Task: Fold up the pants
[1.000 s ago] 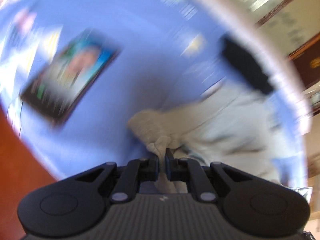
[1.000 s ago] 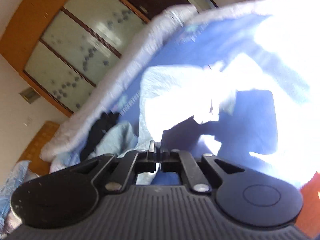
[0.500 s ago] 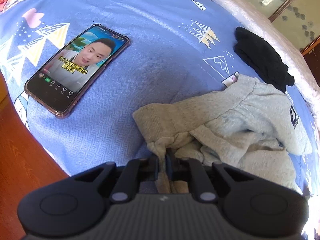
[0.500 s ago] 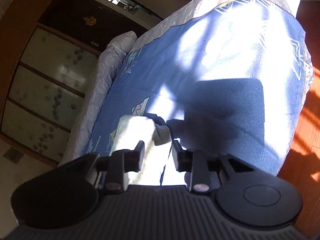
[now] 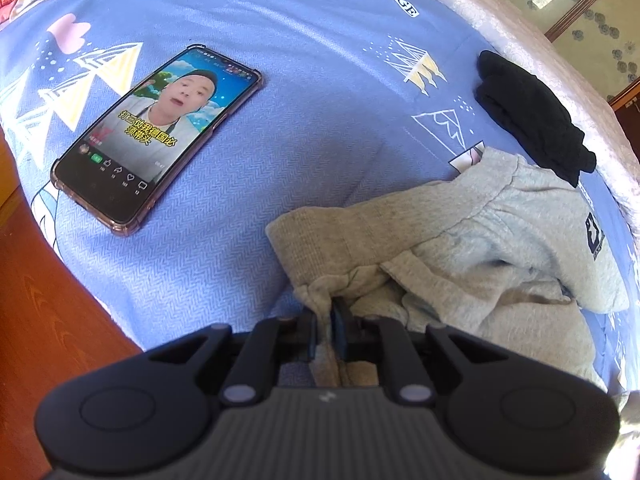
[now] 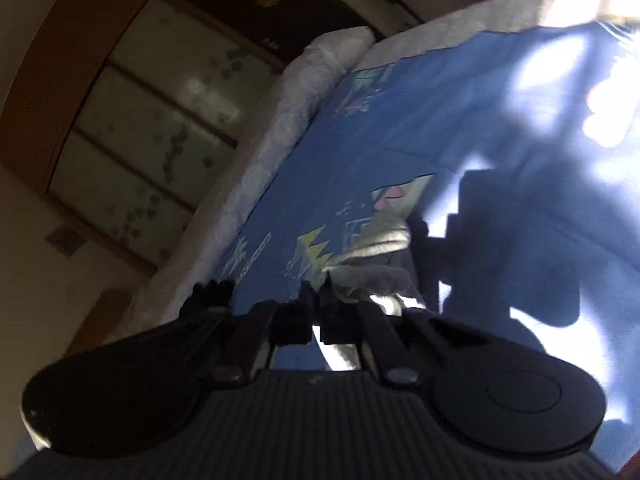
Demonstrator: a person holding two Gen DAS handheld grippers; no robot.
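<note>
Presently, your holdings, listed from the grippers outward.

Left gripper (image 5: 325,330): jaws drawn nearly together on a bunched edge of the grey pants (image 5: 472,248); cloth passes between the pads and trails under the housing. Held.

Right gripper (image 6: 316,316): jaws have just been closing and now stand nearly together. A pale strip of fabric (image 6: 340,354) runs beside and below them; the view is dark and blurred, so you cannot be sure whether the pads pinch it or merely lie against it.

Pants: a crumpled heap on the bed (image 5: 320,60), directly ahead of the left gripper and spreading to its right, a dark logo patch on the far side. In the right wrist view a grey fold (image 6: 380,276) lies just beyond the fingertips.

Also on the bed: a phone (image 5: 156,136), screen lit, well apart to the left; a black garment (image 5: 532,116) touching the far edge of the heap.

Step in hand, by judgement: securing two edges before spreading; no fold is made yet. Next move calls for confirming the right hold, then drawing your hands apart to flatten the pants clear of the black garment.
</note>
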